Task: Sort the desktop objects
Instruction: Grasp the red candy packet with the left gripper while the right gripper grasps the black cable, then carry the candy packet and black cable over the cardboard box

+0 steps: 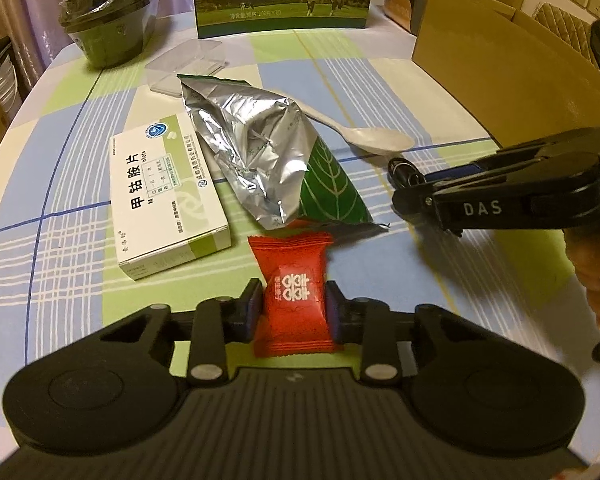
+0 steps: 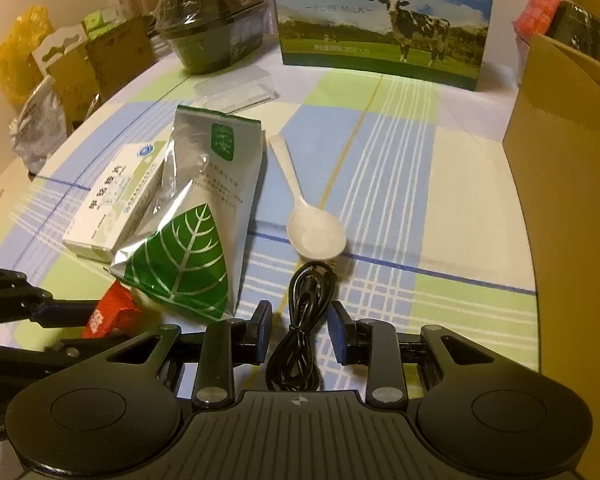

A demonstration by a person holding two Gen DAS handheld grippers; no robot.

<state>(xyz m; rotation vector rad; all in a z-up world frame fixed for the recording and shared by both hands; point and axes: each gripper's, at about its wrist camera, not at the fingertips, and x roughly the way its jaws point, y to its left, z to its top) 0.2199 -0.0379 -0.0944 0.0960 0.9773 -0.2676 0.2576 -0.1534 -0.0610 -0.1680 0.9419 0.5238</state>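
Right wrist: bare tablecloth [image 2: 440, 184] beside spoon [image 2: 314, 228]

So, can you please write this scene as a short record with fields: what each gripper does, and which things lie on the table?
left gripper: jaws shut on red candy
right gripper: jaws open on either side of black cable, not closed on it
table middle: foil bag, white spoon, medicine box
table back: milk carton, dark bowl, clear lid
table right: cardboard box
cloth: checked tablecloth
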